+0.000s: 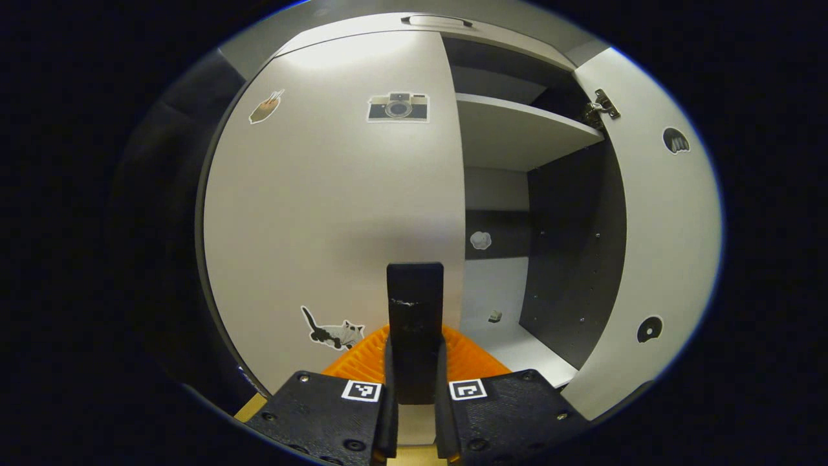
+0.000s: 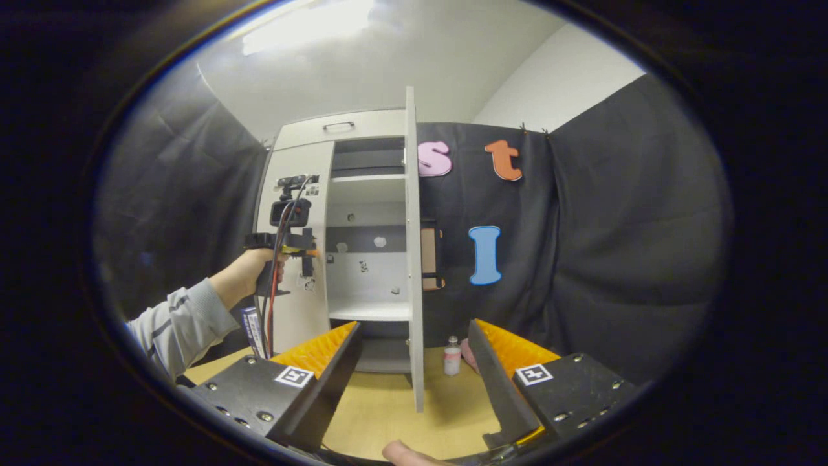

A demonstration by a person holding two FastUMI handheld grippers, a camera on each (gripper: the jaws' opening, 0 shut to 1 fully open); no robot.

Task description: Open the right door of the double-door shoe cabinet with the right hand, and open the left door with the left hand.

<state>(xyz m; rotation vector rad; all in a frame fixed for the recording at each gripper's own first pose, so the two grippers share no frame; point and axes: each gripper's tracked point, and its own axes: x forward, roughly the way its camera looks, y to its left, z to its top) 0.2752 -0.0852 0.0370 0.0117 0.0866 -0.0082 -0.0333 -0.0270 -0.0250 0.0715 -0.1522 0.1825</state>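
Note:
The white shoe cabinet's left door, with several stickers, is closed. My left gripper is shut, its tips together close in front of that door, a little left of its right edge; whether they touch it I cannot tell. The right door stands swung open, showing a white shelf and dark inner walls. In the right gripper view the right door is edge-on, and my right gripper is open, short of the door with a finger to either side of its edge. A hand holds the left gripper at the left door.
The cabinet stands on a wooden table. A small bottle sits on it just right of the open door. A grey sleeve reaches in from the left. A blue and white box stands by the cabinet's left side.

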